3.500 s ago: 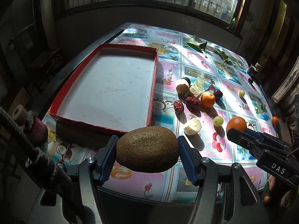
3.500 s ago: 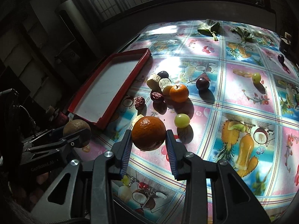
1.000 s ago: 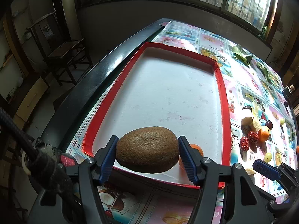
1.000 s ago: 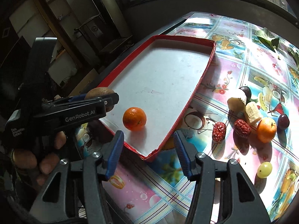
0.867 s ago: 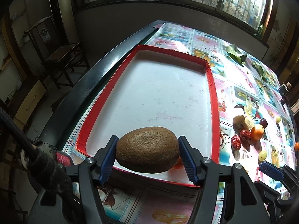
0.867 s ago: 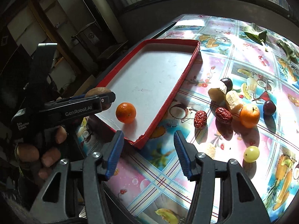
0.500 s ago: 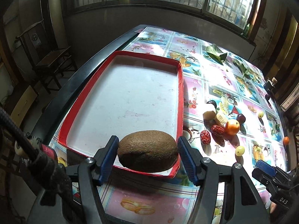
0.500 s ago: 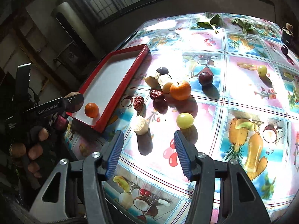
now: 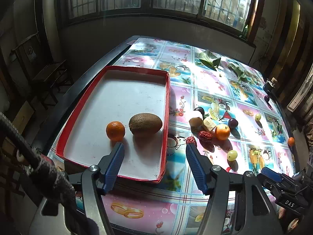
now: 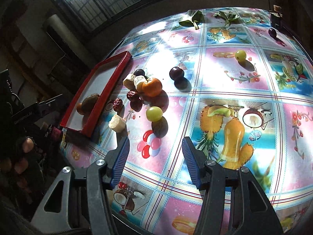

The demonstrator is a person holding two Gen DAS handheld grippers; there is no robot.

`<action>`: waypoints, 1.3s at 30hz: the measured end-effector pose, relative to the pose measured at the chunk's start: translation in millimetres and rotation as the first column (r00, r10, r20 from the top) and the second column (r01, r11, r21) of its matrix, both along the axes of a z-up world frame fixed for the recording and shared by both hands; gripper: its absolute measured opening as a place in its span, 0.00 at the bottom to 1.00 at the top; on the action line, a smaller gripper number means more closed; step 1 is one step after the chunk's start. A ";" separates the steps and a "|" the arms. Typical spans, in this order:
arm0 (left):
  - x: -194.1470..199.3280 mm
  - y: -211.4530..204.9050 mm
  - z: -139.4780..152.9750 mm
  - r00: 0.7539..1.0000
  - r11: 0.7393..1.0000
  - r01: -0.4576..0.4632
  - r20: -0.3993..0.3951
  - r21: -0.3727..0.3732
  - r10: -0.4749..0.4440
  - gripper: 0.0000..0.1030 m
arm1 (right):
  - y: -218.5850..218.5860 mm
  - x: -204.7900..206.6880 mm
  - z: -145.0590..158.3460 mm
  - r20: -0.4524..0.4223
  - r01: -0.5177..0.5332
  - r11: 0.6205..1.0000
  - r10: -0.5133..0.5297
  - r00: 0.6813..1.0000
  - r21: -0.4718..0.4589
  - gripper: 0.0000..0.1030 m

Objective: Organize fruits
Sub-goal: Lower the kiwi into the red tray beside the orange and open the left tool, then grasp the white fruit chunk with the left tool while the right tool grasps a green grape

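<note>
With the kiwi (image 9: 145, 123) and an orange (image 9: 115, 131) lying in the red tray (image 9: 167, 105), both the left gripper (image 9: 154, 163) and right gripper (image 10: 155, 156) gape empty, so the next pick looks like the green grape (image 10: 154, 113) at the right gripper's twelve o'clock.

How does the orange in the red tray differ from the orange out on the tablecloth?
The tray orange sits inside the red tray beside the kiwi; the tablecloth orange sits outside among banana pieces and red dates. Both look round, similar in size, and neither is held.

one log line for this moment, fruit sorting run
stage: two fruits placed | red tray: kiwi beside orange | left gripper: open, empty | right gripper: open, empty | green grape: on table
</note>
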State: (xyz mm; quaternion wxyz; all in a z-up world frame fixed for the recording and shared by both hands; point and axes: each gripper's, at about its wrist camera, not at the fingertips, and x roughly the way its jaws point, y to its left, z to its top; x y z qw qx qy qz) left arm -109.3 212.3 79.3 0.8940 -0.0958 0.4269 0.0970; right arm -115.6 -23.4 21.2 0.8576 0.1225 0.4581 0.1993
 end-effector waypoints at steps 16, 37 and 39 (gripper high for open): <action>22.5 28.3 -1.8 0.998 0.998 -0.061 0.003 -0.029 0.061 0.65 | -26.2 -2.1 -0.5 0.001 0.062 0.998 -0.062 0.998 0.011 0.55; 2.4 -50.1 -42.4 0.981 0.974 0.164 -0.077 -0.154 -0.178 0.66 | 4.9 10.5 -5.8 0.029 -0.004 0.998 0.006 1.000 -0.060 0.49; 4.5 -54.4 -44.6 0.980 0.976 0.169 -0.085 -0.139 -0.182 0.66 | 8.6 12.6 -4.8 0.035 -0.009 0.997 0.012 0.999 -0.079 0.47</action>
